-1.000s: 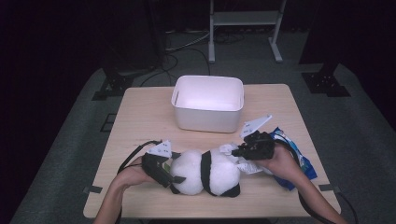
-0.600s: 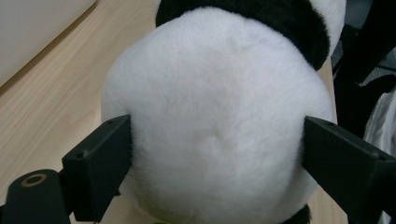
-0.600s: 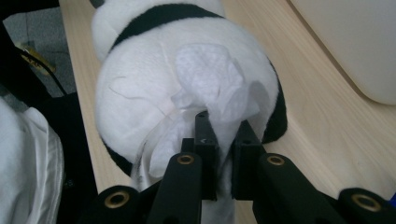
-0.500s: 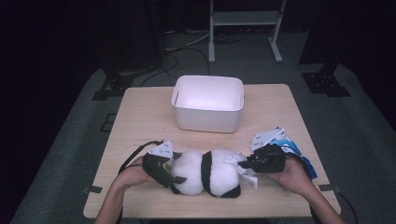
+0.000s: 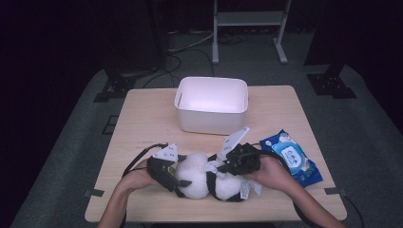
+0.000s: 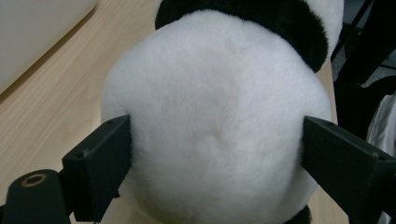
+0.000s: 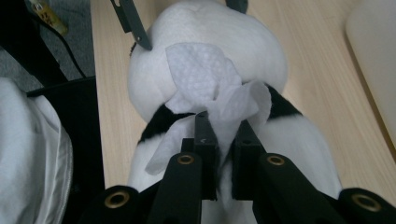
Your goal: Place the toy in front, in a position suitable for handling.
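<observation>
A black-and-white plush panda [image 5: 202, 183] lies on the wooden table [image 5: 147, 123] near its front edge. My left gripper [image 5: 177, 176] clasps the panda's round white end [image 6: 210, 93], and both jaws press into the fur at its sides. My right gripper [image 5: 222, 166] comes in from the right and is shut on a crumpled white wet wipe [image 7: 210, 79]. The wipe lies against the panda's white fur just past its black band [image 7: 161, 119]. In the right gripper view my right gripper [image 7: 223, 122] points along the panda's body.
A white plastic bin [image 5: 211, 114] stands open at the middle back of the table. A blue pack of wet wipes [image 5: 293, 160] lies to the right of my right hand. A metal rack's legs [image 5: 249, 28] stand on the floor beyond the table.
My right gripper swung out toward the wipes pack with the wipe, then came back left onto the panda. The left gripper and the panda have stayed where they were.
</observation>
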Demonstrator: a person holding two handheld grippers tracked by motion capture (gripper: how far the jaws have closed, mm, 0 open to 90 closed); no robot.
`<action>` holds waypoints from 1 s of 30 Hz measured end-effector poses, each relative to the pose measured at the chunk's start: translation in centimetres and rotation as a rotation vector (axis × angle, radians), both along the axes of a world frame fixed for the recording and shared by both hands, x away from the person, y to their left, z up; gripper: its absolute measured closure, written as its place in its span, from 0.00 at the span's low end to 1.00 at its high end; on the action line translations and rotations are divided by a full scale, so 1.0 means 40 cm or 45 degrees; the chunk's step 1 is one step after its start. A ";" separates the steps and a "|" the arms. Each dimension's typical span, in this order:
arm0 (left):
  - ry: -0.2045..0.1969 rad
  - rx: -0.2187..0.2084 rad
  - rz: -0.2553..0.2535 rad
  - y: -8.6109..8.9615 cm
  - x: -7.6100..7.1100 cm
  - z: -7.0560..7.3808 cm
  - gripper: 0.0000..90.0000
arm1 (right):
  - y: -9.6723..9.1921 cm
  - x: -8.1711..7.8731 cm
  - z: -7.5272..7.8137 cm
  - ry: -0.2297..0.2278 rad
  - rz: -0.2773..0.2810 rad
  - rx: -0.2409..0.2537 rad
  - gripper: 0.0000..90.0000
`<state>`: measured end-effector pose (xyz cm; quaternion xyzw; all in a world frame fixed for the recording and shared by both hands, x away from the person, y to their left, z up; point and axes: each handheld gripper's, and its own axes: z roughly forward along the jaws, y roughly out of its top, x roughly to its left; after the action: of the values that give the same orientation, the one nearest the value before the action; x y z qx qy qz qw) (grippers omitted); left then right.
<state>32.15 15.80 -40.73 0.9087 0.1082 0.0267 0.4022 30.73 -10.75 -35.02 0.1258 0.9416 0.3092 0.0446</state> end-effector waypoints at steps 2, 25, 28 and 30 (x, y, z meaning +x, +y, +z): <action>0.003 -0.006 0.000 -0.004 -0.001 0.000 0.11 | 0.026 0.005 -0.006 -0.003 0.029 -0.019 0.92; 0.022 -0.030 0.042 0.034 0.009 -0.008 0.11 | -0.036 -0.004 -0.006 -0.004 -0.012 -0.045 0.92; 0.071 -0.024 0.037 0.039 0.017 -0.032 0.11 | -0.049 -0.004 -0.006 0.002 -0.027 -0.040 0.92; 0.098 -0.019 0.022 0.036 0.019 -0.047 0.11 | -0.055 -0.003 -0.007 0.005 -0.034 -0.034 0.92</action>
<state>32.92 17.24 -42.63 0.9050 0.1316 -0.0056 0.4044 30.59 -12.94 -35.31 0.1383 0.9440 0.2957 0.0483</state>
